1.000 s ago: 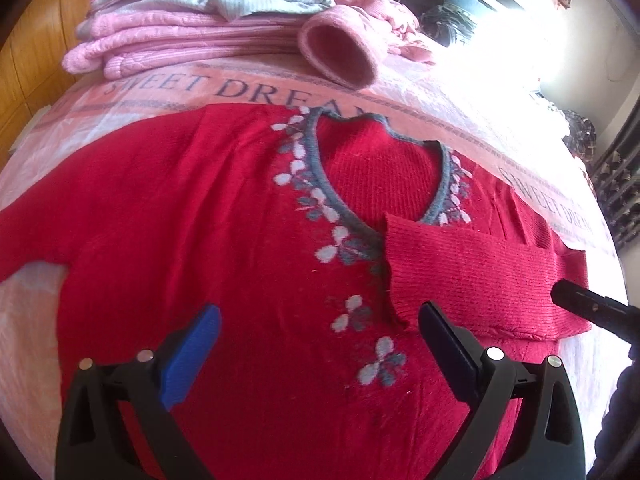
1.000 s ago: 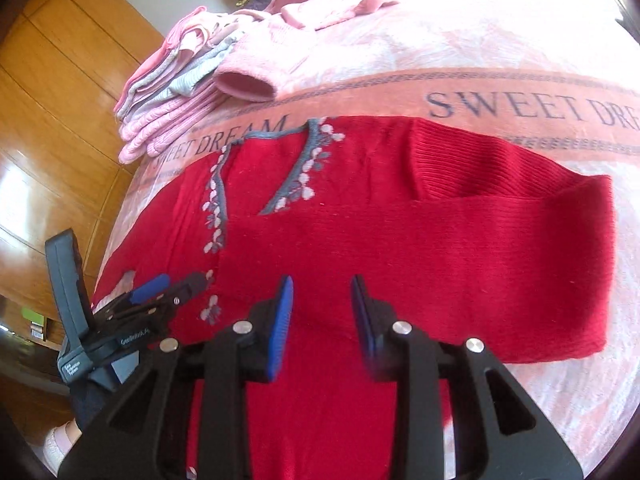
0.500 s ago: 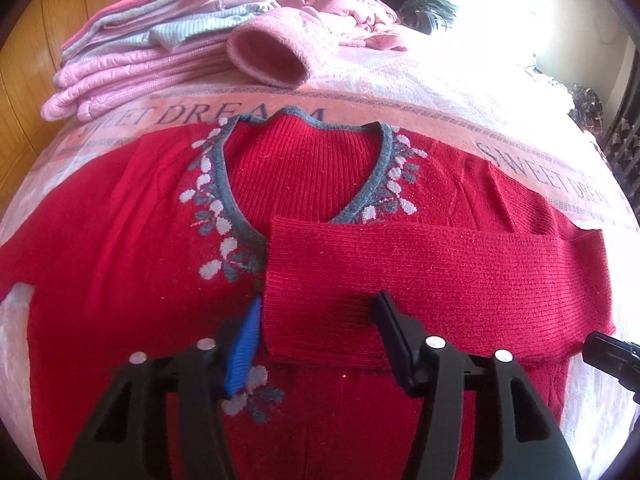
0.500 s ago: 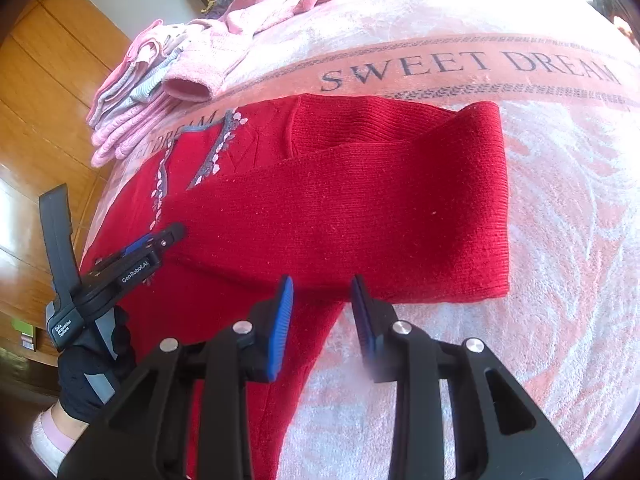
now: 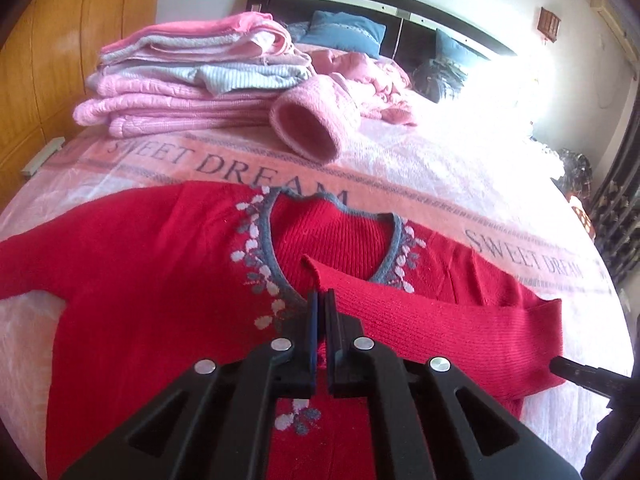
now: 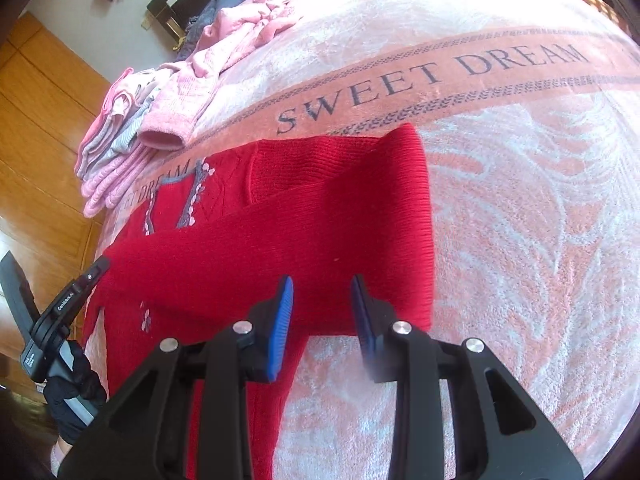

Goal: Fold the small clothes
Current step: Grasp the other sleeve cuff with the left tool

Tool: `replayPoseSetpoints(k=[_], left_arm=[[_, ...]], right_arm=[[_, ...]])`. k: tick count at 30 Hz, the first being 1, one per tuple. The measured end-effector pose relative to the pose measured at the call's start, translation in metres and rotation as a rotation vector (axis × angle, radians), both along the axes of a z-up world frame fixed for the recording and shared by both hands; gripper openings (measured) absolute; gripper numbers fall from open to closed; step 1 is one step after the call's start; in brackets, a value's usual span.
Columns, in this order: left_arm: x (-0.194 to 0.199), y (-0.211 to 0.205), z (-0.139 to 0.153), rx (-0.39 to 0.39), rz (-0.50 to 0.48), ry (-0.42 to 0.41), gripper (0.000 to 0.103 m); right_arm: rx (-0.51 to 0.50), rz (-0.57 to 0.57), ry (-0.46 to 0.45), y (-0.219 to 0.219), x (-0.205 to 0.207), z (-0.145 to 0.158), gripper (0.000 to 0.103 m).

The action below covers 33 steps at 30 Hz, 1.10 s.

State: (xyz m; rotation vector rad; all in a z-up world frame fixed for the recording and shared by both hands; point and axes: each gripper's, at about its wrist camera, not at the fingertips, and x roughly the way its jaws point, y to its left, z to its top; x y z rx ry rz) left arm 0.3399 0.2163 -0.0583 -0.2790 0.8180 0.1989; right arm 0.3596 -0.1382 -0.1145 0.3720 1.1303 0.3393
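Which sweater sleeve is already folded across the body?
The right sleeve, lying across the chest below the neckline; the left sleeve is spread outward.

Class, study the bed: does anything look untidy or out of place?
Yes. A pink knitted sleeve spills off the neat stack of folded pink clothes onto the blanket. Behind it, a crumpled pink garment lies unfolded.

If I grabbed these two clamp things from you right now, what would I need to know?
Left gripper: shut on the cuff of the folded sleeve.
Right gripper: open, empty, above the sweater's right edge.
Red sweater lies front up on the blanket; folded pile behind.
Done: one sleeve folded across the chest.
Left: the other sleeve, then the body.
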Motion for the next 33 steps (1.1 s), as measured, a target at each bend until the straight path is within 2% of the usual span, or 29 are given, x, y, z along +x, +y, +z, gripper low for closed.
replayPoseSetpoints(k=[3, 5, 9, 14, 18, 21, 23, 24, 27, 28, 30, 33], left_arm=[[-0.004, 0.033, 0.018, 0.042, 0.070, -0.047, 0.003], [-0.005, 0.061, 0.023, 0.033, 0.121, -0.054, 0.003], [-0.007, 0.115, 0.022, 0.078, 0.230, -0.055, 0.003], [-0.001, 0.138, -0.026, 0.058, 0.224, 0.056, 0.003], [0.002, 0.140, -0.073, 0.063, 0.195, 0.183, 0.004], [-0.003, 0.142, -0.070, 0.072, 0.151, 0.168, 0.008], [-0.007, 0.148, -0.057, 0.047, 0.151, 0.160, 0.010], [-0.011, 0.151, -0.047, 0.023, 0.151, 0.135, 0.011], [-0.018, 0.154, -0.021, -0.055, 0.103, 0.085, 0.020], [-0.019, 0.153, -0.016, -0.089, 0.077, 0.075, 0.026], [-0.017, 0.147, -0.015, -0.169, 0.021, 0.079, 0.033], [-0.009, 0.139, -0.032, -0.259, -0.028, 0.128, 0.033]], right_arm=[[0.021, -0.004, -0.008, -0.003, 0.003, 0.003, 0.031], [0.037, -0.001, -0.014, 0.000, 0.005, 0.006, 0.031], [0.080, 0.033, -0.017, 0.011, 0.008, 0.006, 0.031], [0.095, 0.094, -0.011, 0.039, 0.018, -0.001, 0.031], [0.032, 0.065, 0.073, 0.050, 0.025, -0.028, 0.029], [0.013, 0.083, 0.050, 0.054, 0.023, -0.029, 0.029], [-0.014, 0.093, 0.042, 0.056, 0.021, -0.023, 0.031], [-0.012, 0.094, 0.032, 0.058, 0.019, -0.019, 0.036], [0.011, 0.136, -0.001, 0.068, 0.013, -0.002, 0.039], [0.010, 0.152, -0.015, 0.074, 0.011, 0.003, 0.039], [0.028, 0.175, -0.022, 0.087, 0.011, 0.008, 0.042], [0.020, 0.185, 0.006, 0.104, 0.012, 0.000, 0.042]])
